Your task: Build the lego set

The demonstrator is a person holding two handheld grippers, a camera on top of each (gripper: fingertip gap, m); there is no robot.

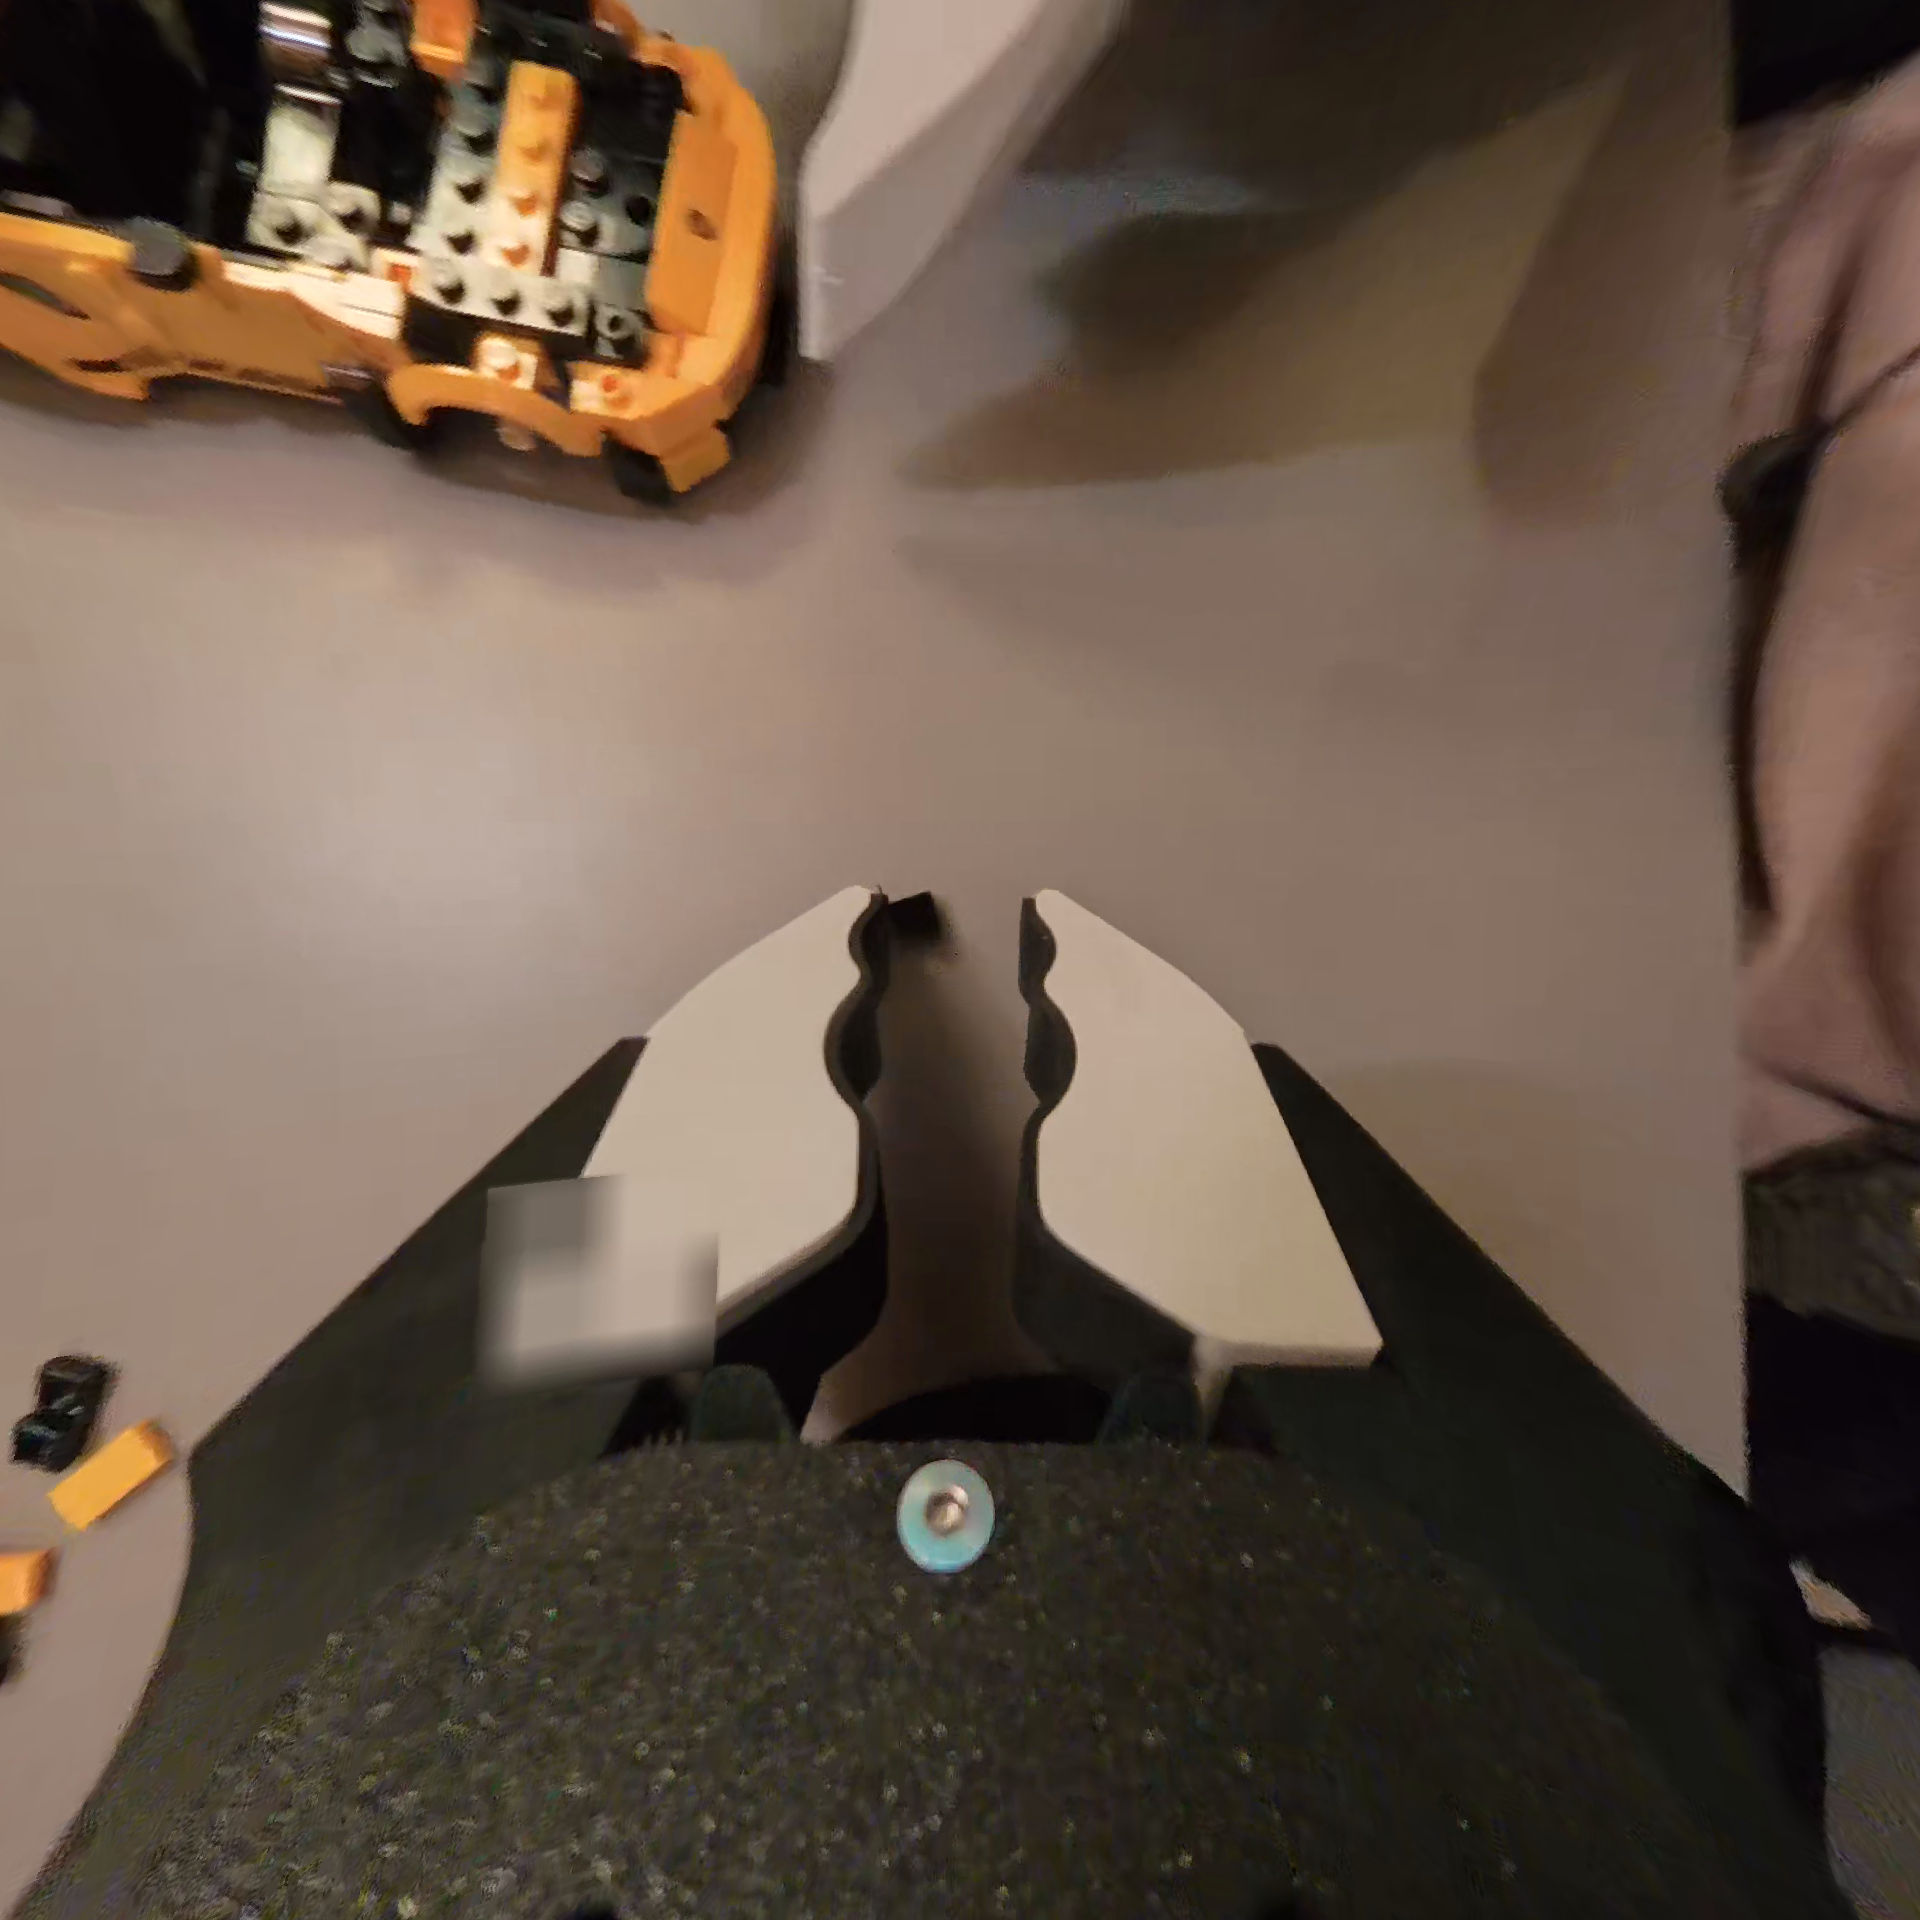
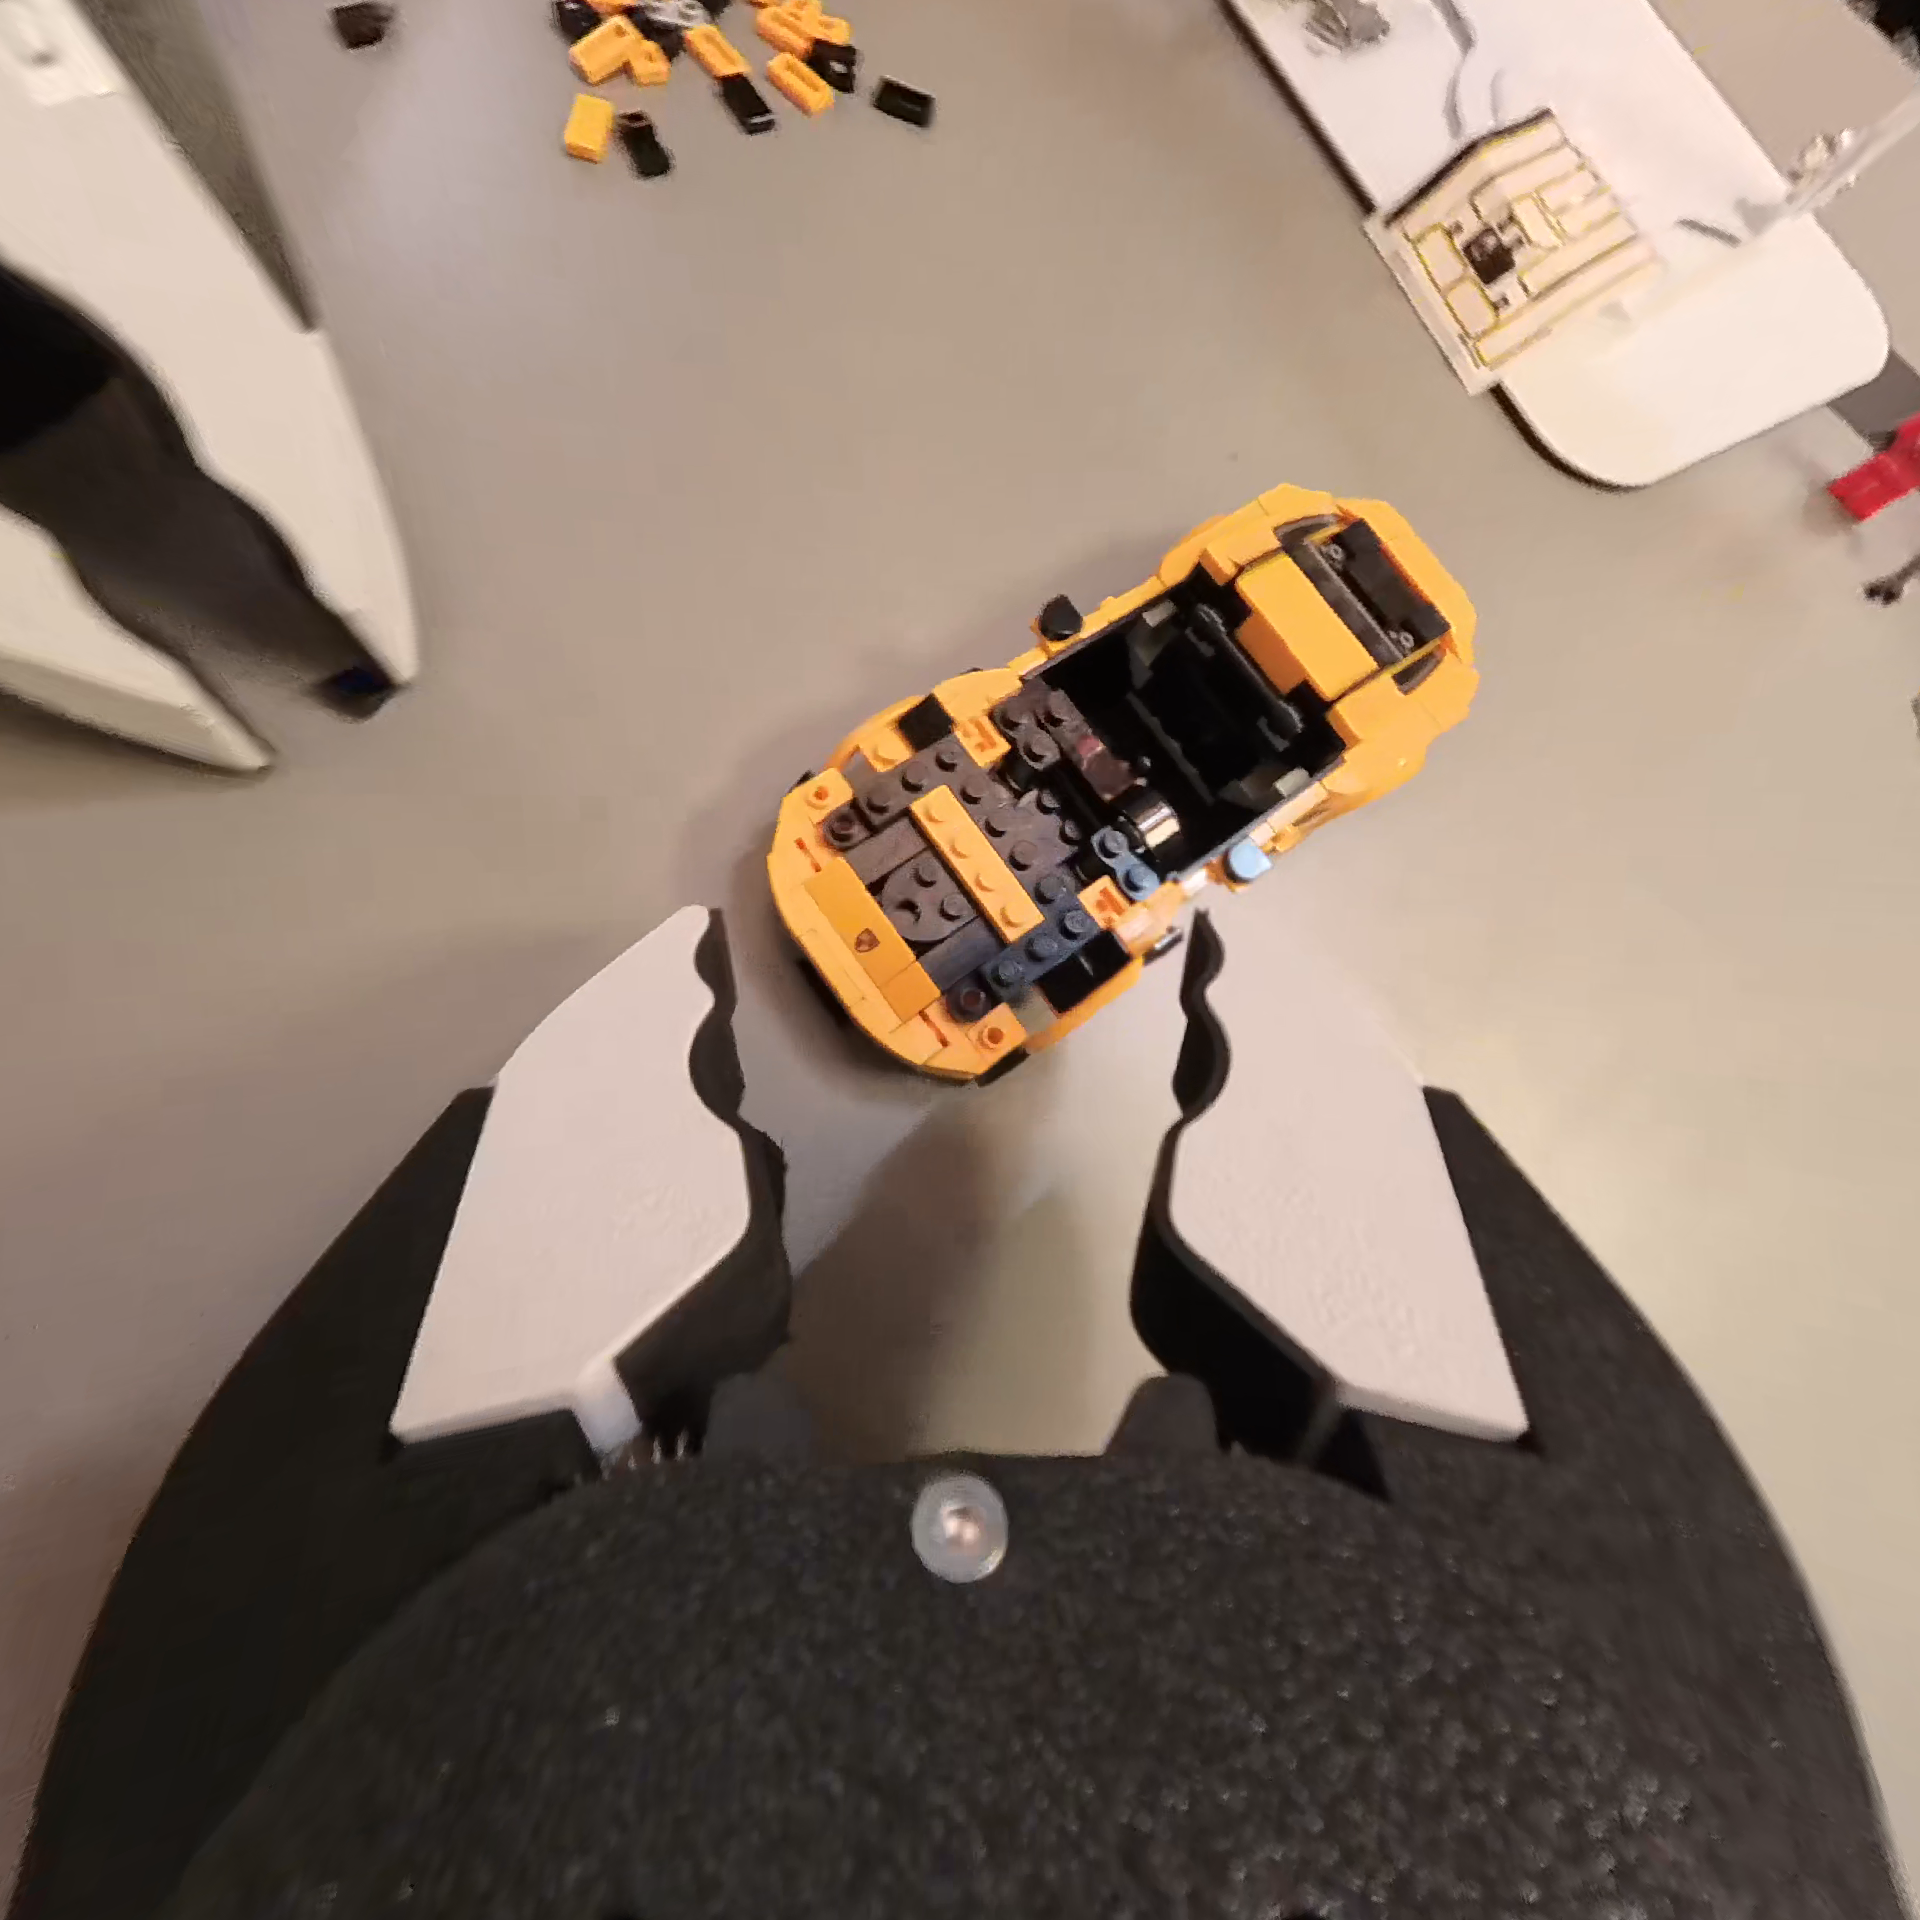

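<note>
Just ahead of the right tongs [image 2: 956, 925], the orange lego car [image 2: 1122, 790] blocks the counter [image 2: 623, 520]. Bare counter lies to their left, up to the left tongs [image 2: 312, 665]. Beyond the car, loose bricks [image 2: 717, 62] and a white board [image 2: 1621, 260] stand in the way.

A plain grey worktop [image 2: 582, 499] fills both views, matte and smooth, lit warmly from above so that soft shadows fall across it. At its far right lies a white rounded board [image 2: 1704, 353] carrying a printed sheet [image 2: 1507, 260] with yellow lines. Beyond the board, at the right edge, sits a small red object [image 2: 1875, 483], blurred. In the left wrist view the worktop's right edge [image 1: 1733, 935] runs straight.
</note>
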